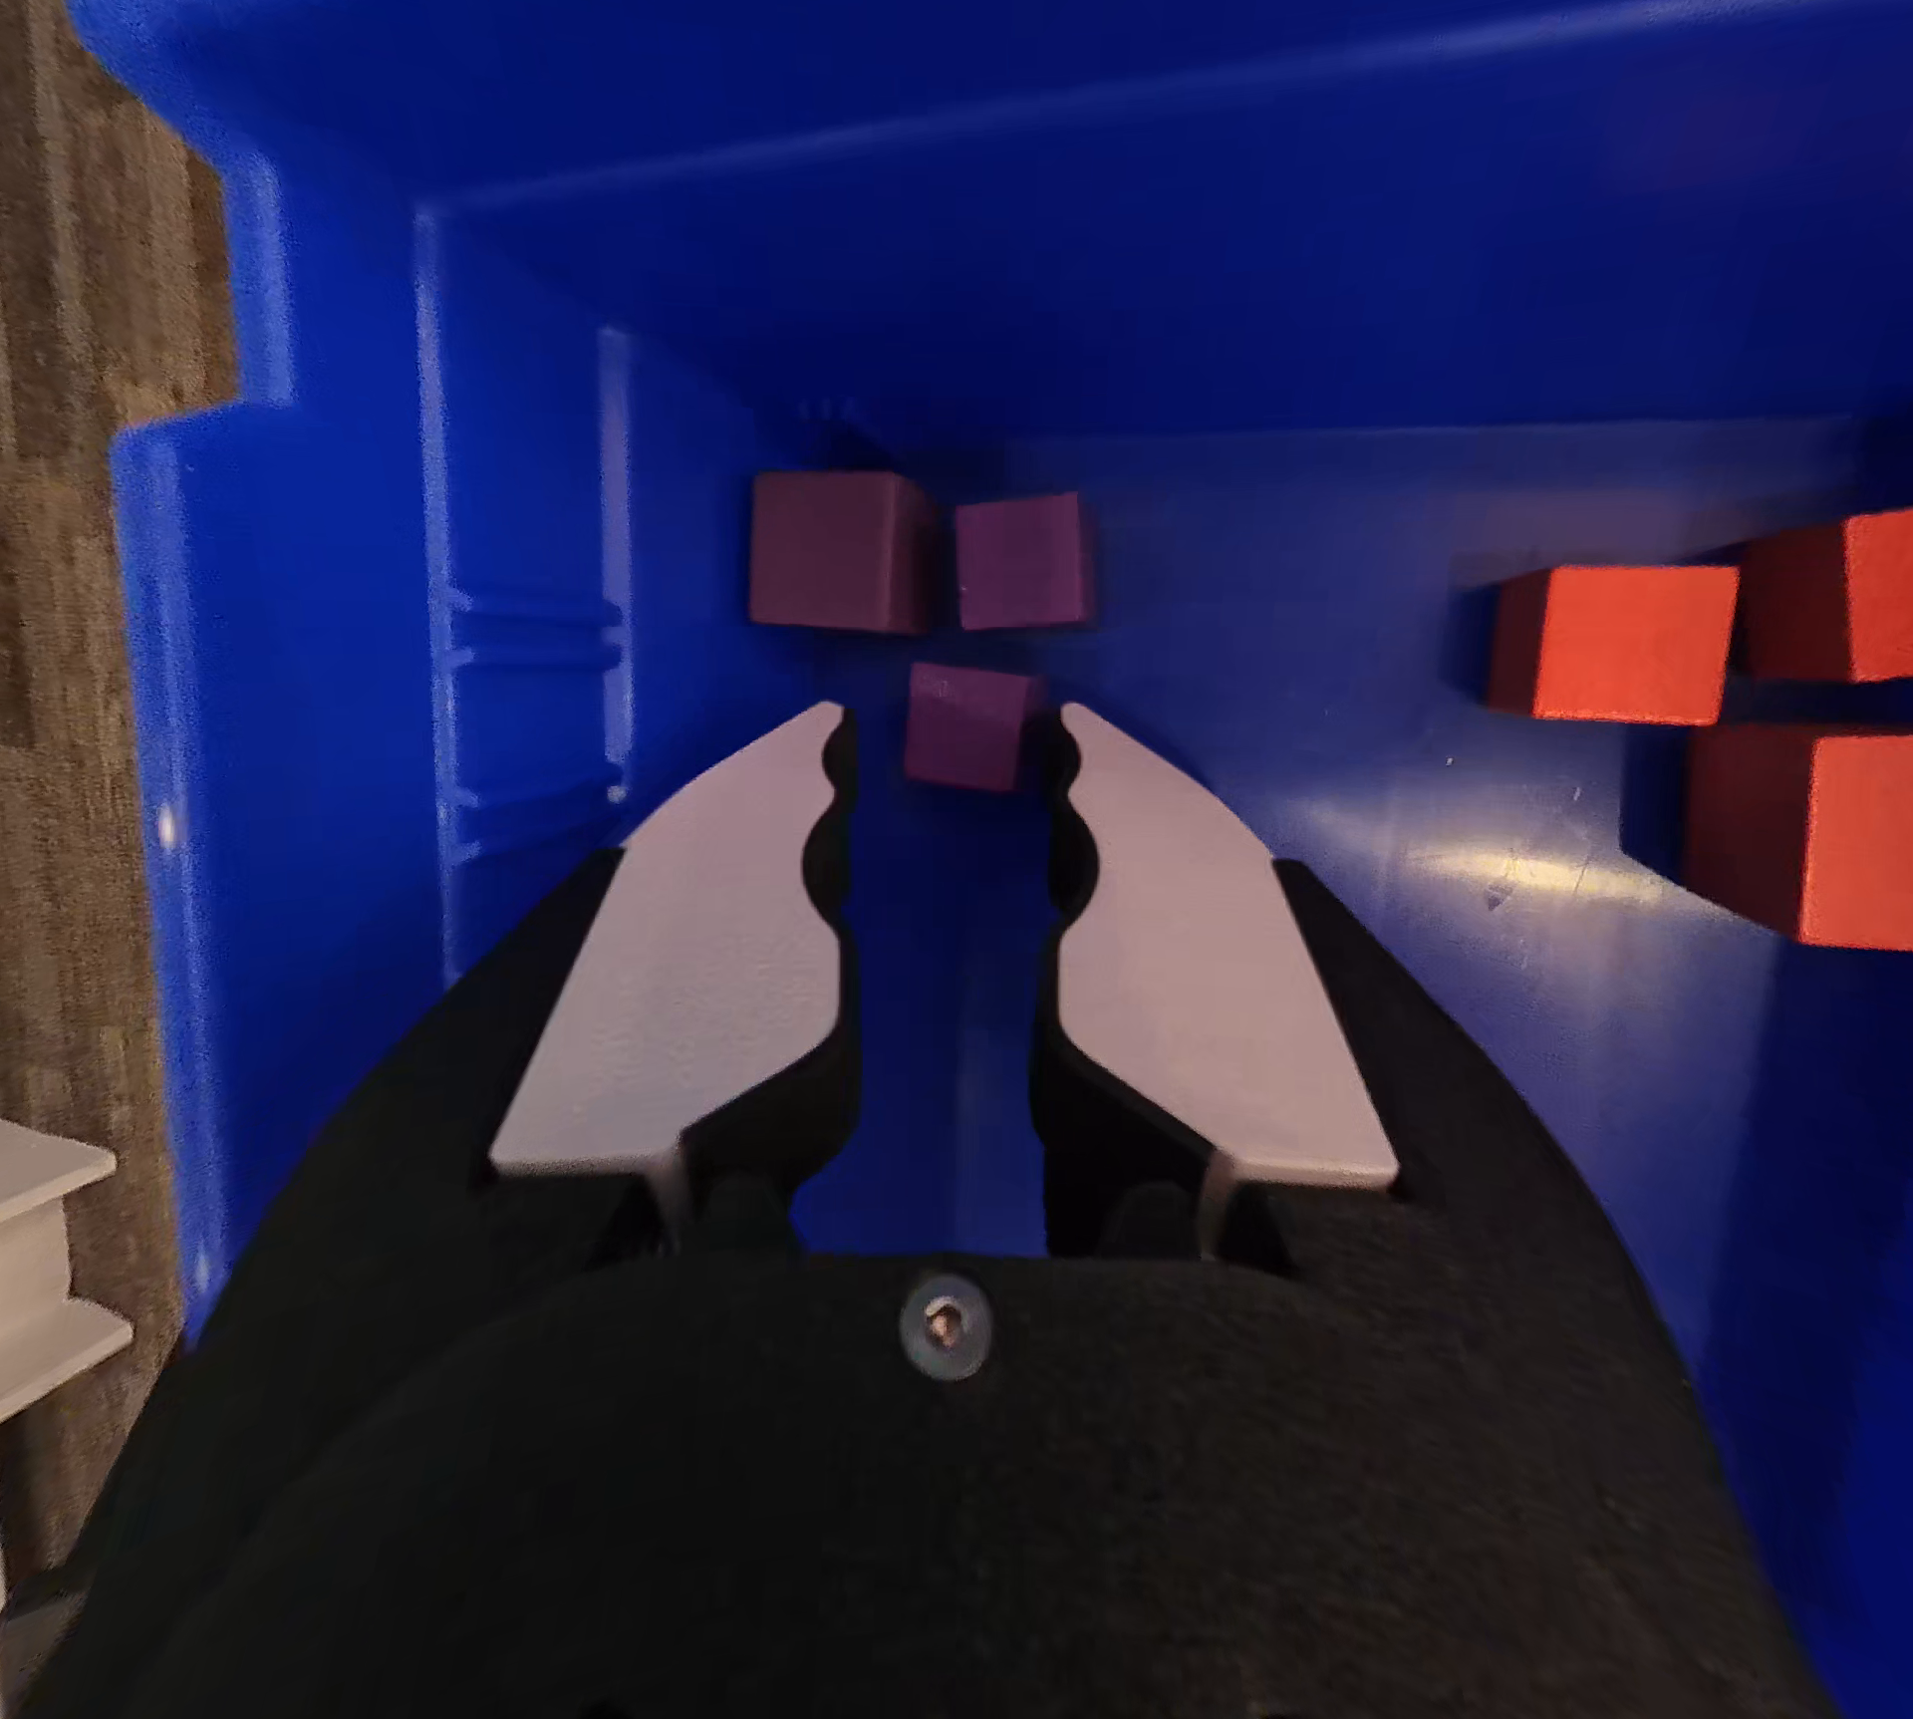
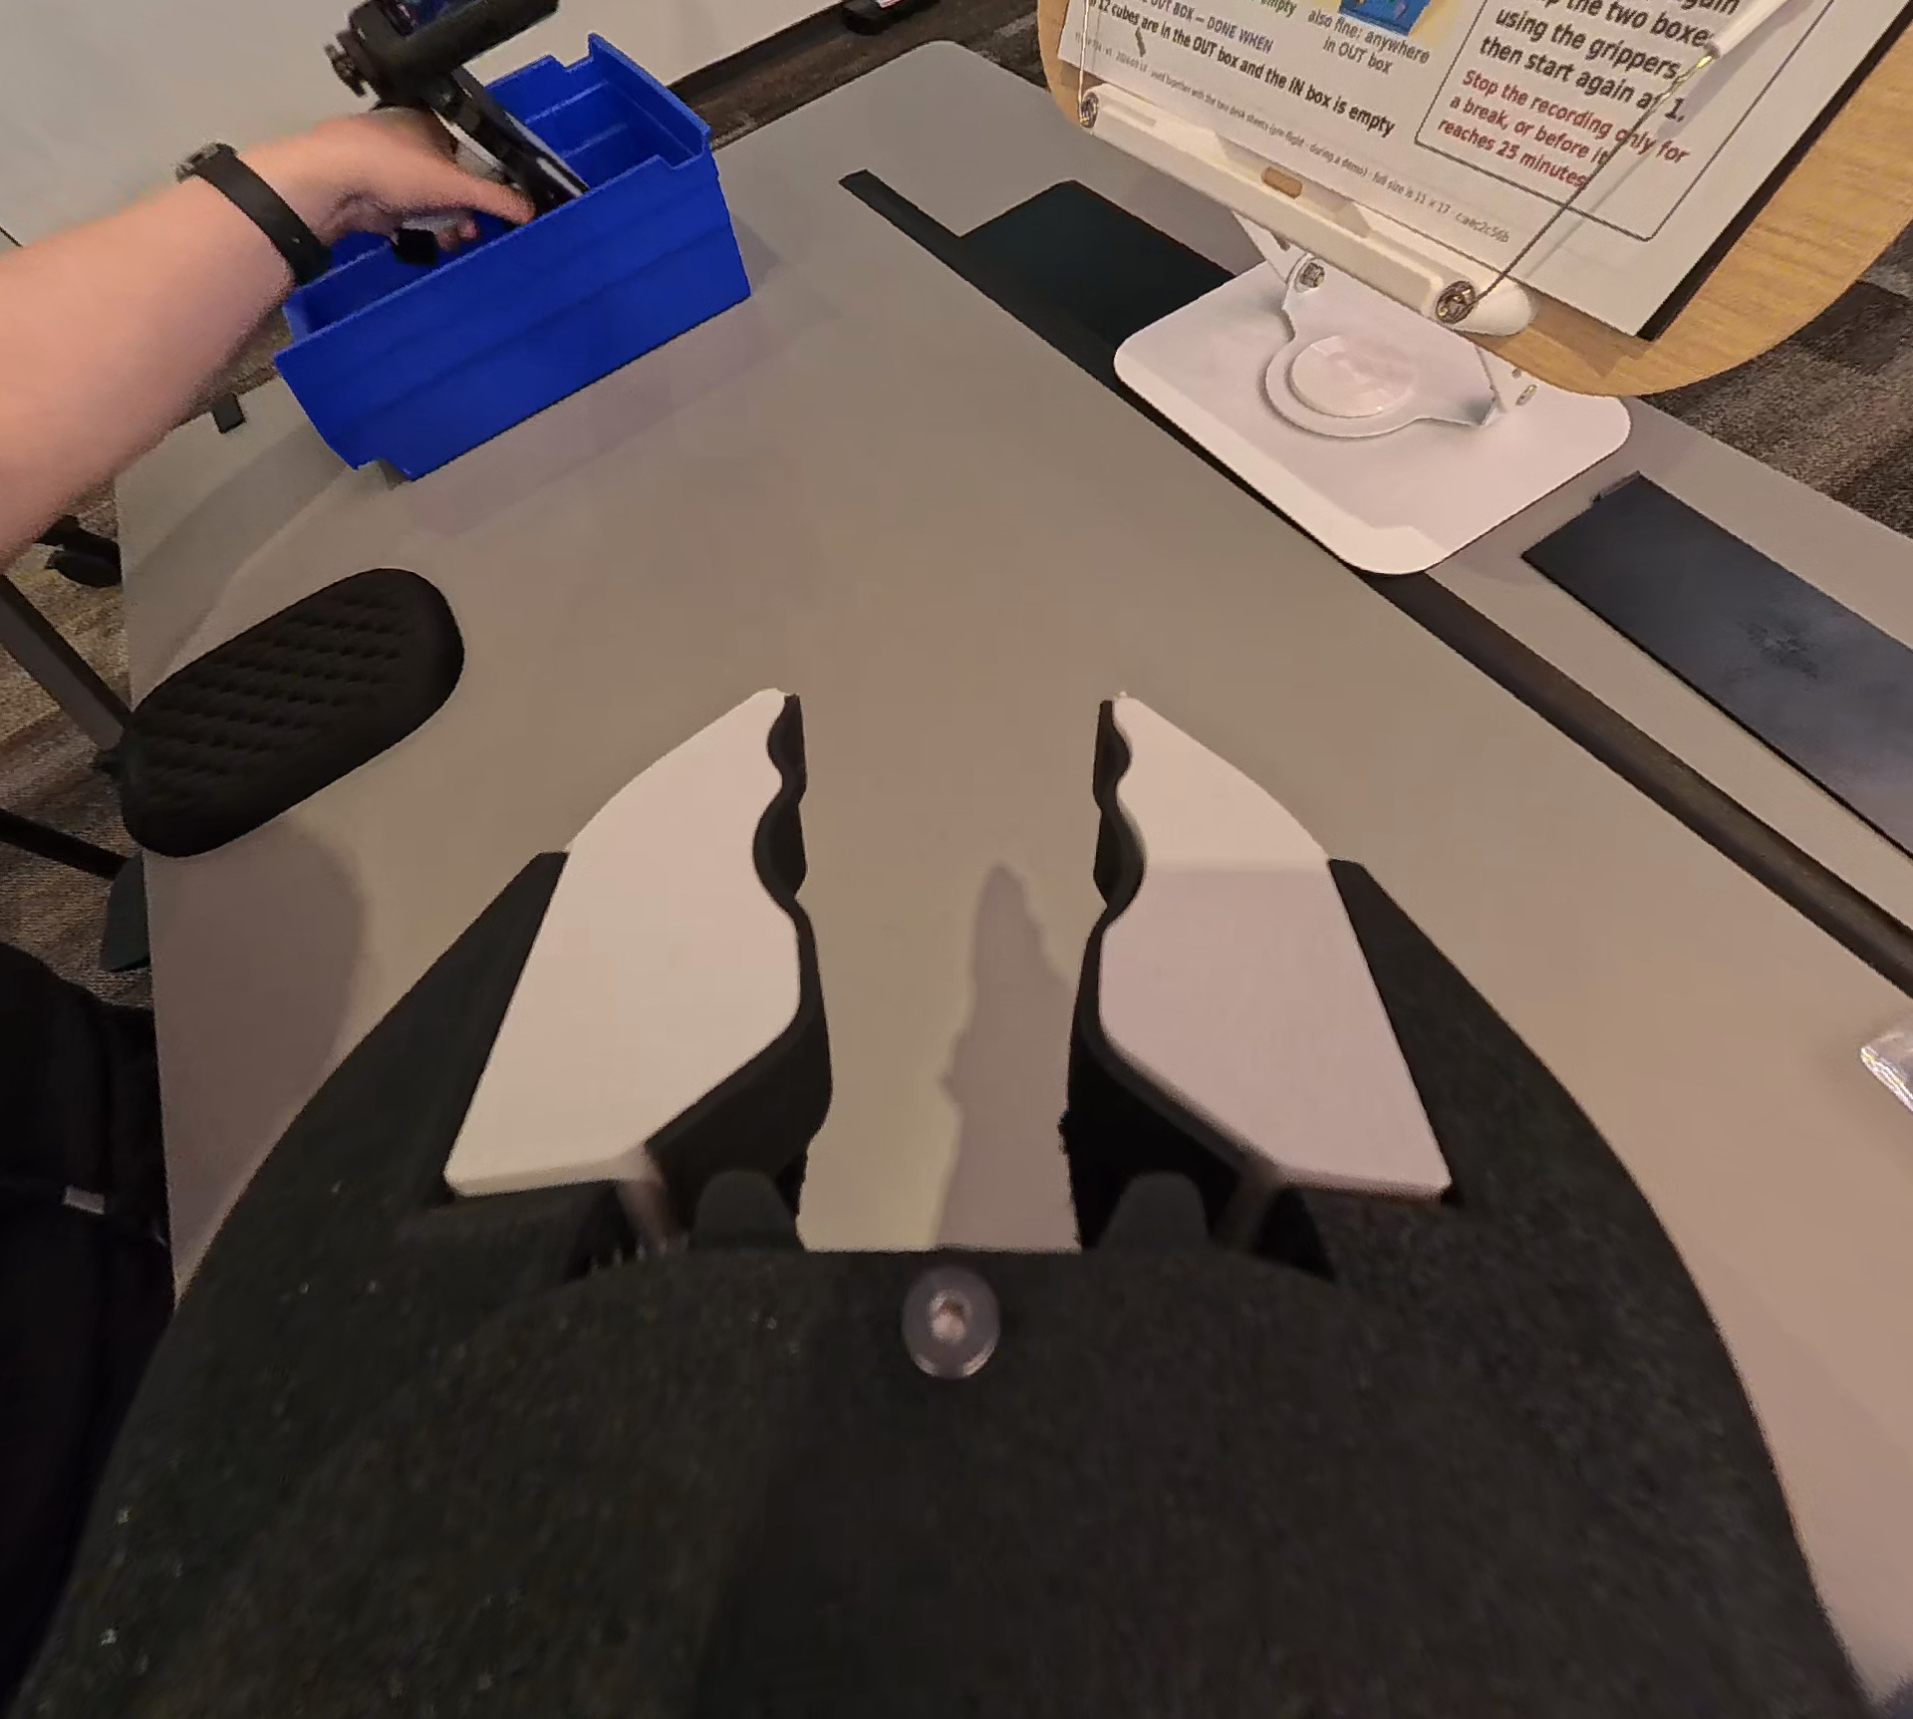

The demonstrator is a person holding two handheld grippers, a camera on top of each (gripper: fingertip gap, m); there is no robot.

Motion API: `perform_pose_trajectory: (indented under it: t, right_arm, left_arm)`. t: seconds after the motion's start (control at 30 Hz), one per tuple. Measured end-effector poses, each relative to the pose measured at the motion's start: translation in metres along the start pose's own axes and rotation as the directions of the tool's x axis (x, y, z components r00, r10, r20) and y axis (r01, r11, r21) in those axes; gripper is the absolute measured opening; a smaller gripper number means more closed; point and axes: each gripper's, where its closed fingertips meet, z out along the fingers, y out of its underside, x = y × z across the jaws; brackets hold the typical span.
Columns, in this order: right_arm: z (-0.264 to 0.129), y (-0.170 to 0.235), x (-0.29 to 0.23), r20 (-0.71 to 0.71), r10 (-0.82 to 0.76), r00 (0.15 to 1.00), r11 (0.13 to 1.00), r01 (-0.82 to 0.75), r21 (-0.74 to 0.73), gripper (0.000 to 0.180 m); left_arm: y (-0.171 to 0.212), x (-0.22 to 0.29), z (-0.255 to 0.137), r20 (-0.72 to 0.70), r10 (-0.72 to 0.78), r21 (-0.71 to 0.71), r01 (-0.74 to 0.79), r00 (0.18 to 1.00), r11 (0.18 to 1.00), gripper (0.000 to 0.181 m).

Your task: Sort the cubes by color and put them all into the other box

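My left gripper (image 1: 952,722) is open, reaching down inside a blue box (image 1: 725,116). A small purple cube (image 1: 968,727) lies tilted between its fingertips, with a gap on each side. Two more purple cubes (image 1: 839,551) (image 1: 1020,561) sit just beyond it near the box corner. Three red cubes (image 1: 1615,644) (image 1: 1843,598) (image 1: 1822,841) are grouped at the right. My right gripper (image 2: 947,712) is open and empty above the grey table (image 2: 932,530). The blue box also shows in the right wrist view (image 2: 518,323) at the far left, with a hand (image 2: 393,178) holding the left gripper in it.
A board with a printed sheet on a white stand (image 2: 1377,427) stands at the table's far right. Black mats (image 2: 1087,251) (image 2: 1739,624) lie near it. A black chair armrest (image 2: 290,706) is at the table's left edge. Carpet (image 1: 83,530) lies beyond the box.
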Motion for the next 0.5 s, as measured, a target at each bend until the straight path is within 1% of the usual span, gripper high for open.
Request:
perform_pose_trajectory:
  t: [0.03, 0.13, 0.23, 0.3, 0.4, 0.43, 0.5]
  right_arm:
    - [0.000, 0.000, -0.001, 0.003, 0.000, 1.000, 1.000, 0.000, 0.001, 0.053]
    - [0.000, 0.001, -0.001, 0.005, -0.001, 1.000, 1.000, 0.001, -0.002, 0.053]
    - [-0.001, 0.001, -0.001, 0.005, -0.004, 1.000, 1.000, 0.004, -0.004, 0.053]
    - [-0.001, 0.001, -0.002, 0.008, -0.004, 1.000, 1.000, 0.004, -0.005, 0.053]
    - [0.000, 0.002, -0.003, 0.010, -0.006, 1.000, 1.000, 0.006, -0.014, 0.052]
    - [0.001, 0.002, -0.005, 0.014, -0.009, 1.000, 1.000, 0.009, -0.017, 0.052]
    - [0.006, 0.000, -0.011, 0.031, -0.019, 0.999, 1.000, 0.020, -0.017, 0.052]
  left_arm:
    - [-0.002, 0.001, 0.001, -0.003, 0.009, 0.009, -0.009, 1.000, 1.000, 0.036]
    - [-0.004, 0.005, 0.002, -0.011, 0.044, 0.024, -0.044, 0.999, 0.999, 0.027]
    - [-0.003, 0.004, 0.000, 0.015, 0.110, 0.025, -0.110, 0.994, 0.994, 0.025]
    - [0.000, 0.004, -0.006, 0.015, 0.118, 0.029, -0.118, 0.993, 0.993, 0.023]
    - [-0.009, 0.007, -0.031, 0.020, 0.109, 0.156, -0.111, 0.994, 0.982, 0.023]
    - [-0.014, 0.011, -0.046, 0.019, 0.120, 0.222, -0.121, 0.993, 0.968, 0.023]
    - [-0.027, 0.028, -0.086, 0.019, 0.153, 0.377, -0.149, 0.988, 0.914, 0.022]
